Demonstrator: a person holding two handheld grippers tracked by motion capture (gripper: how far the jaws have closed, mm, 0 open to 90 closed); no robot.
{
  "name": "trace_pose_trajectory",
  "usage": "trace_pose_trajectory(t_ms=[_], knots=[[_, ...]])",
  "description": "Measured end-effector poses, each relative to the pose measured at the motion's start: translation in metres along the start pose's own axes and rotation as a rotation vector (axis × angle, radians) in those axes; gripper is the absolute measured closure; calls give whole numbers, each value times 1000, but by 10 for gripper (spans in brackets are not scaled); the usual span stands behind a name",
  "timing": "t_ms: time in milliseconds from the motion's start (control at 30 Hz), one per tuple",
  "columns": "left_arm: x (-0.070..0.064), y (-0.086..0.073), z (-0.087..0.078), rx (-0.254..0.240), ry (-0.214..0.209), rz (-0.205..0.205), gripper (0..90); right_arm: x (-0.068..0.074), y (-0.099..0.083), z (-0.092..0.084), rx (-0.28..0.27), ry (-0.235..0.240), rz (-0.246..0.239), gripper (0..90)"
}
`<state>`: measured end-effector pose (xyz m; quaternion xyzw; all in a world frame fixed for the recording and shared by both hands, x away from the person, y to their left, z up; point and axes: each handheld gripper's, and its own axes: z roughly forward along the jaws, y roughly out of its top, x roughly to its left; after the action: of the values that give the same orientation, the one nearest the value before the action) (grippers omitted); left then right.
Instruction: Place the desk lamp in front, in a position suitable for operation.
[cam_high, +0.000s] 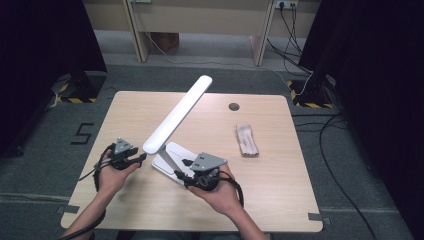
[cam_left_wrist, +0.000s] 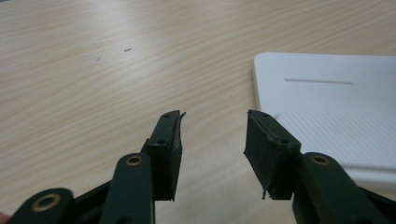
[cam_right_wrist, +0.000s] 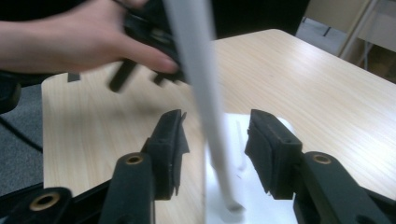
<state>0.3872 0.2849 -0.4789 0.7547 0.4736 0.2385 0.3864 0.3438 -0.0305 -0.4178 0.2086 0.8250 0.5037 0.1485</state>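
Left gripper (cam_high: 141, 159), held over the table (cam_high: 280, 200) just left of the lamp's lower hinge, jaws parted with bare wood between them and gripping nothing; a taped figure "5" (cam_high: 82, 133) marks the floor off the table's left edge. White desk lamp (cam_high: 176, 116) near the table's centre: flat base (cam_high: 172, 156) on the wood, long head rising obliquely from lower left to upper right, its far tip pointing away from the person. Right gripper (cam_high: 181, 168), at the base's near right edge, jaws wide on either side of the lamp's thin stem (cam_right_wrist: 223, 177) without pressing it; a folded cloth (cam_high: 247, 139) lies well apart to the right.
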Motion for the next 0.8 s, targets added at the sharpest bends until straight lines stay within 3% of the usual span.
trace_pose_trajectory(t_ms=[100, 167, 267, 300, 333, 433, 533, 600, 800], knots=[[-21, -7, -29, -14, -65, 20, 517, -21, -11, -15, 2, -49, 55, 559], [-36, -8, -40, -19, -120, 25, 487, -40, -23, -18, 42, -123, 111, 610], [-65, -5, -54, -45, -192, 58, 450, -68, -44, -8, 136, -227, 197, 672], [-65, -5, -54, -45, -192, 58, 442, -73, -49, -3, 163, -243, 220, 678], [-81, -2, -59, -58, -231, 75, 429, -78, -54, 3, 186, -250, 234, 682], [-99, 1, -63, -64, -266, 93, 402, -83, -58, 14, 223, -270, 238, 681], [-112, 9, -61, -75, -261, 109, 380, -87, -58, 31, 264, -252, 230, 683], [-118, 14, -57, -82, -244, 105, 377, -88, -58, 41, 293, -265, 216, 697], [-127, 27, -46, -109, -211, 74, 410, -91, -57, 55, 331, -280, 193, 831]])
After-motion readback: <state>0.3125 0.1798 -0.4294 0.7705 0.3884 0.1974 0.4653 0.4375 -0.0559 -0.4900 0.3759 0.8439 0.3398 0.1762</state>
